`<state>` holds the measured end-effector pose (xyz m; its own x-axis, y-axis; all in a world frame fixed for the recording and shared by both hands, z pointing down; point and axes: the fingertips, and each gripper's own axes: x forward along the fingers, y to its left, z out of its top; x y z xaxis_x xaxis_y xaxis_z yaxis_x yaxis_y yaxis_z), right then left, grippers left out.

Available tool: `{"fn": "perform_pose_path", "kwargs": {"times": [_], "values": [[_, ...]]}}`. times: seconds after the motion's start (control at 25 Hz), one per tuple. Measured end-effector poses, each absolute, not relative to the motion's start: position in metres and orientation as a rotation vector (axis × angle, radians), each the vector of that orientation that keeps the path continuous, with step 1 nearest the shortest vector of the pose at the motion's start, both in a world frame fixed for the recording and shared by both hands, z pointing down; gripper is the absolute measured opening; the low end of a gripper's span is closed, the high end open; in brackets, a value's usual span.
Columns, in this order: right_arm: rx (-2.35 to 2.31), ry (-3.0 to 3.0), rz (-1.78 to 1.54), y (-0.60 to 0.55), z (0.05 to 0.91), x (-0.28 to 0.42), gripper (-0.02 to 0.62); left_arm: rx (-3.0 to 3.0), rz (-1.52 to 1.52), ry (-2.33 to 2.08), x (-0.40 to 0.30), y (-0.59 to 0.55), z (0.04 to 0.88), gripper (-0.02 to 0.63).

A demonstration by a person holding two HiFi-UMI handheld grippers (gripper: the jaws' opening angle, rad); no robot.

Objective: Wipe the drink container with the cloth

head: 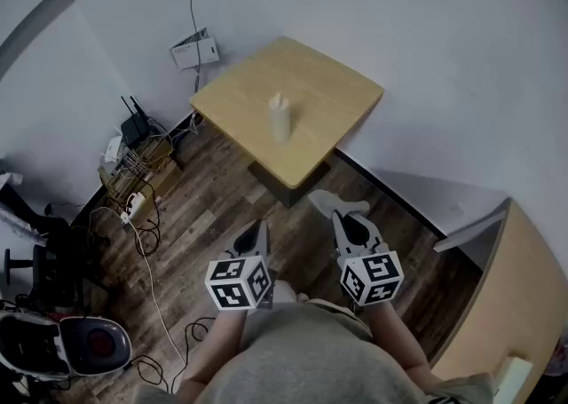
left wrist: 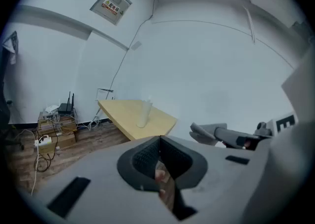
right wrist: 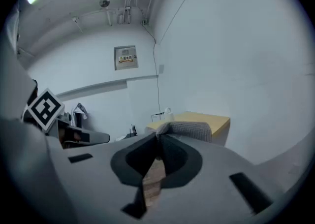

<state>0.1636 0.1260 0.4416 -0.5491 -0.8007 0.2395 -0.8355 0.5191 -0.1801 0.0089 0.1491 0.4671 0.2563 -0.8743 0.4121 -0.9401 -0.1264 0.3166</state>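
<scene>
1. A wood-plank floor (head: 209, 207) is seen across the middle of the head view, with bare boards lying between the grippers and the table.
2. A square, light wooden table (head: 333, 83) is set in the upper centre, against the white wall.
3. A wire rack (head: 133, 167) of cables, with a black router (head: 133, 127) just above it, is placed at centre left, well apart from the table's near edge; a white cable (head: 151, 273) is trailed over the floor below.
4. The left gripper (head: 259, 227) is held at lower centre, its jaws pressed together on nothing.
5. The right gripper (head: 343, 215), just beside it, is clamped on the cloth.
6. The drink container (head: 280, 118) is stood upright near the table's middle, its long axis vertical and its narrower top upward.
7. The grey cloth (head: 327, 202) is bunched at the right gripper's tips, well apart from the container.
</scene>
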Motion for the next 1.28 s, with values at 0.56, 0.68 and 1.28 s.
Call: {"fn": "perform_pose_path", "kwargs": {"times": [0.56,0.68,1.28], "values": [[1.35,-2.659,0.437,0.128,0.445,0.152,0.009,1.996,0.149,-1.656,0.003,0.15,0.467,0.003],[1.322,-2.68,0.451,0.124,0.446,0.145,0.009,1.98,0.152,-1.658,-0.005,0.144,0.472,0.003],[1.385,-2.617,0.451,0.019,0.451,0.133,0.011,1.964,0.12,-1.643,-0.032,0.04,0.482,0.003]]}}
